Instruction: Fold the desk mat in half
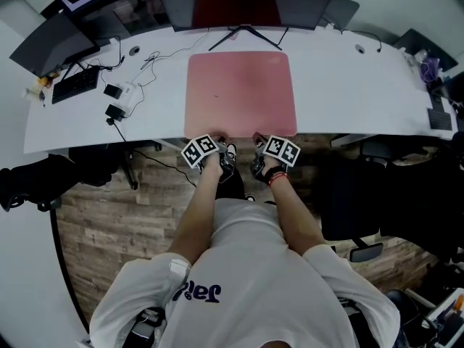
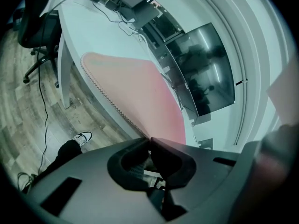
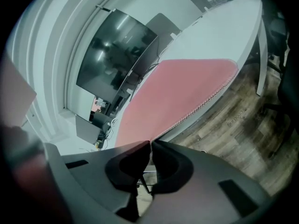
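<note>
Pink, w/ a stitched rim, the desk mat [image 1: 241,93] lies flat and unfolded at the ctr of the long white desk [image 1: 348,85]. Its near edge reaches the desk's front edge, and its far edge stops just short of the monitor [image 1: 235,2] stand. In the head view we see both bare forearms stretched fwd from a white T-shirt [image 1: 246,267], nearly parallel, a red band [image 1: 278,177] on the right wrist. The two tools sit side by side at the mat's near edge, marker cubes facing up, noses tipped fwd and down. The left gripper [image 1: 220,141] is a little left of the edge's middle and the right gripper [image 1: 258,139] a little right of it, w/ a gap btwn them. From the left gripper view we read the jaws as drawn narrow, tips meeting on the mat's stitched edge, which runs straight into them [image 2: 149,141]. The right gripper view shows the same: jaws nearly together, pinching that near edge [image 3: 151,143], pink surface stretching away beyond. Neither part of the mat looks lifted off the desk. To the left on the desk lie a black keyboard [image 1: 75,84] and loose cables [image 1: 119,100]. An office chair [image 1: 348,194] stands at right on the wood floor [image 1: 116,216]. A black-and-white shoe [image 2: 82,136] shows below the desk.
</note>
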Action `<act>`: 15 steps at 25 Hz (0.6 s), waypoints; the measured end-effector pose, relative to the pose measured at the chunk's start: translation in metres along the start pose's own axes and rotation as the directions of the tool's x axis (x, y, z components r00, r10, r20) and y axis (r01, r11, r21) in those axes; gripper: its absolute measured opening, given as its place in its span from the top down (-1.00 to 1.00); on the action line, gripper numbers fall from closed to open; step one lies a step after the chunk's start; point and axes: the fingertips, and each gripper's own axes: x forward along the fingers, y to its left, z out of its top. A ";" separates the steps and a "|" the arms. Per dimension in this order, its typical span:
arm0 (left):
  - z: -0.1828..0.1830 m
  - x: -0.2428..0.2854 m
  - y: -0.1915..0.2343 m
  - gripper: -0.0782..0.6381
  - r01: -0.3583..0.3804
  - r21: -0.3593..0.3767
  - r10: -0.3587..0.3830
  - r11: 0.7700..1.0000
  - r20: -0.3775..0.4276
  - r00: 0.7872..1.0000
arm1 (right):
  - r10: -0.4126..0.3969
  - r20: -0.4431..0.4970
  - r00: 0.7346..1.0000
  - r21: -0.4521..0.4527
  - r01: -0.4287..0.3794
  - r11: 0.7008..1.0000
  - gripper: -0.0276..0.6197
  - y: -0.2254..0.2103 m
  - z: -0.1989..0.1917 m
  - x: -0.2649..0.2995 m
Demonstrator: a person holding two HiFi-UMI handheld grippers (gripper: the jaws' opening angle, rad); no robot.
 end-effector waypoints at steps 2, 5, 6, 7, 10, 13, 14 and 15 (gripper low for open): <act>0.002 0.000 -0.004 0.69 0.002 0.021 -0.002 1.000 -0.002 1.000 | -0.005 -0.002 1.000 -0.018 0.005 1.000 0.82 0.002 0.001 0.000; 0.004 -0.001 -0.008 0.69 0.006 0.048 -0.006 0.999 0.002 1.000 | -0.017 -0.001 1.000 -0.036 0.017 0.999 0.82 0.003 0.003 0.000; 0.005 0.000 -0.010 0.69 0.008 0.055 -0.009 0.998 0.004 1.000 | -0.024 0.001 1.000 -0.044 0.024 0.999 0.82 0.003 0.004 0.000; 0.006 0.000 -0.011 0.69 0.011 0.060 -0.011 0.998 0.006 1.000 | -0.028 0.005 1.000 -0.052 0.028 0.998 0.82 0.004 0.005 0.000; 0.009 0.001 -0.016 0.69 0.020 0.065 -0.021 0.998 0.011 1.000 | -0.016 0.020 1.000 -0.075 0.017 0.997 0.82 0.010 0.011 0.001; 0.012 0.001 -0.019 0.69 0.028 0.070 -0.029 0.997 0.014 0.999 | -0.006 0.034 0.999 -0.087 0.009 0.996 0.82 0.016 0.016 0.001; 0.013 0.001 -0.020 0.69 0.030 0.072 -0.031 0.997 0.015 0.999 | -0.002 0.039 0.999 -0.088 0.006 0.996 0.82 0.017 0.018 0.002; 0.014 0.002 -0.022 0.69 0.032 0.075 -0.033 0.997 0.016 0.999 | 0.000 0.043 0.999 -0.089 0.004 0.996 0.82 0.018 0.019 0.003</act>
